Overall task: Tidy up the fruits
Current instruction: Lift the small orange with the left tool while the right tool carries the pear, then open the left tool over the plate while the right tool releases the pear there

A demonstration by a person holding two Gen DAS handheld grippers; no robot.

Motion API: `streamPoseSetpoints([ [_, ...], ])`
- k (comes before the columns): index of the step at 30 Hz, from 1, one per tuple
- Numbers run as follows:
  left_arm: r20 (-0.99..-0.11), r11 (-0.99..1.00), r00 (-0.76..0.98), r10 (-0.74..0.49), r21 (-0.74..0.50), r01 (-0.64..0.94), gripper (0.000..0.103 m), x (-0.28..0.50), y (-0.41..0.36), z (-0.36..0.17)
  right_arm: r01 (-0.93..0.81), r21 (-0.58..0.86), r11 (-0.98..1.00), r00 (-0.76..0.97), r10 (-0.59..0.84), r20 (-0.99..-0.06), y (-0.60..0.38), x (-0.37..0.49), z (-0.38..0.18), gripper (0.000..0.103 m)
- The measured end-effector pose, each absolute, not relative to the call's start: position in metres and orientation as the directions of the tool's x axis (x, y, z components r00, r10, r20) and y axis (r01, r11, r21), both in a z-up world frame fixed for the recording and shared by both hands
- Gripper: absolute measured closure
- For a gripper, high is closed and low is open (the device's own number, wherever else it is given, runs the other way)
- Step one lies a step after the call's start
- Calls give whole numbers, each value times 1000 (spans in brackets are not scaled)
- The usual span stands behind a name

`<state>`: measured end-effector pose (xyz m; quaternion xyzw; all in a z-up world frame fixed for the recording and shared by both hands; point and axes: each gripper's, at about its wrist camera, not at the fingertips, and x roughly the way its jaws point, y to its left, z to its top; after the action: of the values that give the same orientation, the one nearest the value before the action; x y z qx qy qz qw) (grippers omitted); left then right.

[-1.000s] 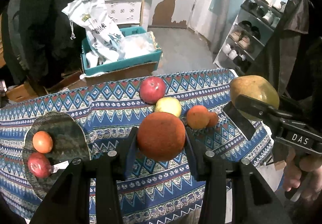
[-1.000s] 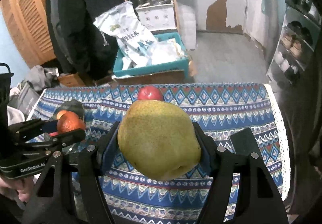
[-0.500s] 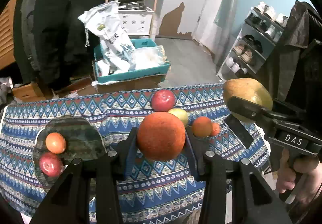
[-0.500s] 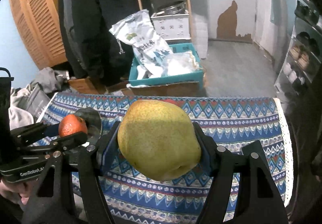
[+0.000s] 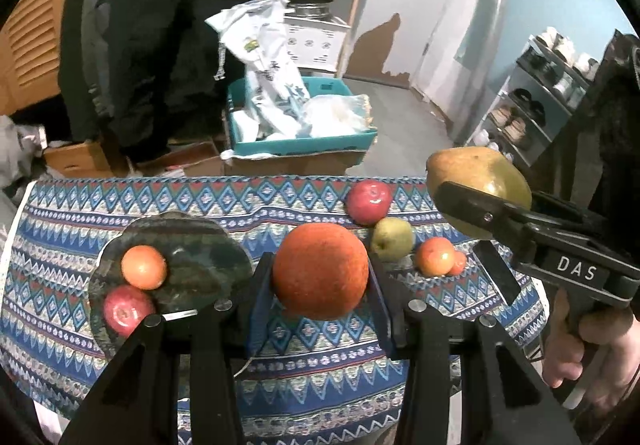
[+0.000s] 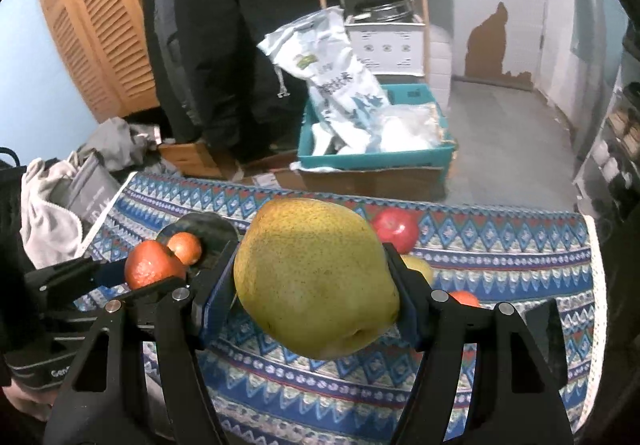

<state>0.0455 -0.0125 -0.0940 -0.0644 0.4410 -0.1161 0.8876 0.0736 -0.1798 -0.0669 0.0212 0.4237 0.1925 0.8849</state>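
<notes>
Left view: left gripper, clamped on the orange, has risen and drawn back; the plate now sits just left of it. Right view: right gripper, pinching the pear, lifted likewise, bench below. Both seem plate-bound.

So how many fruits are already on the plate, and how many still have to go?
Done: a small orange and a red apple sit on the dark glass plate. In hand: the left gripper holds a big orange, the right gripper a large yellow-green pear. Left on the patterned cloth: another red apple, a small green pear, and two small oranges.
</notes>
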Motion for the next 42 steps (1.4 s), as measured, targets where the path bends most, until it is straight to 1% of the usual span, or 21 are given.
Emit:
streamPoseSetpoints([
  [15,-791,974,578,-201,-223,33,58,44,45,-115,-387,217,896,494,400,-772,-116,95,-86,34],
  [29,-851,977,505,-143,-204,-67,58,43,90,-168,-438,245,865,370,422,-828,-56,116,-131,34],
  [42,-896,975,431,-107,-180,-131,58,45,115,-219,-485,243,840,247,398,-883,-6,121,-179,34],
])
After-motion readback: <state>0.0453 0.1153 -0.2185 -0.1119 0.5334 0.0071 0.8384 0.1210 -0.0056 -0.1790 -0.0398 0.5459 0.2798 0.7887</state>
